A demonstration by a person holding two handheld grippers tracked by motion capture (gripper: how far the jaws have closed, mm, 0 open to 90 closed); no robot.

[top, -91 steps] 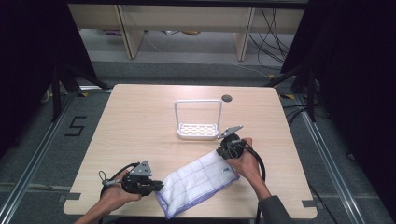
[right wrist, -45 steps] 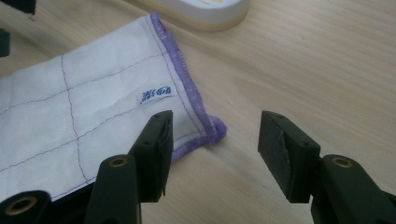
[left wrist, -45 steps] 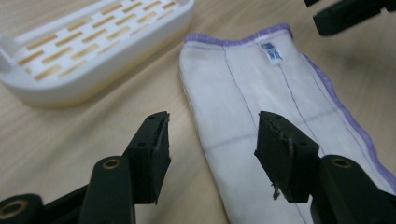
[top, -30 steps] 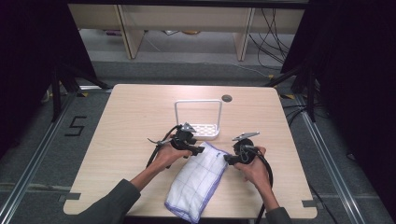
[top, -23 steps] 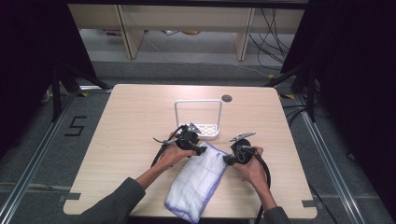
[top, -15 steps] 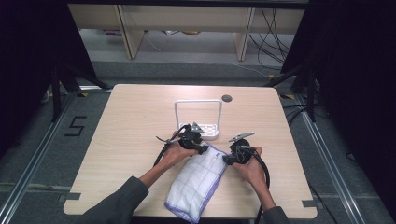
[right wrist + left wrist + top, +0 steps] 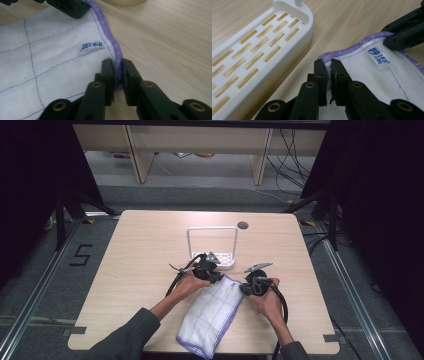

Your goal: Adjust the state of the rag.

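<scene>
The high view looks forward and down from above the near edge of the counter (image 7: 150, 250), taking in its whole top. Each gripper view sits close and low, looking along its own jaws. Both share the cloth's (image 7: 372, 72) purple-hemmed far edge and blue label (image 7: 91, 46), and each catches the other gripper's tip.

**Cloth at the near edge, rack beyond it**

The cloth (image 7: 210, 312) lay on the surface (image 7: 135, 270), running from the near edge toward the far right. The rack (image 7: 212, 247) stood just beyond its far end. The left tongs (image 7: 216, 276) sat at the cloth's far left corner, the right tongs (image 7: 245, 290) at its far right.
</scene>
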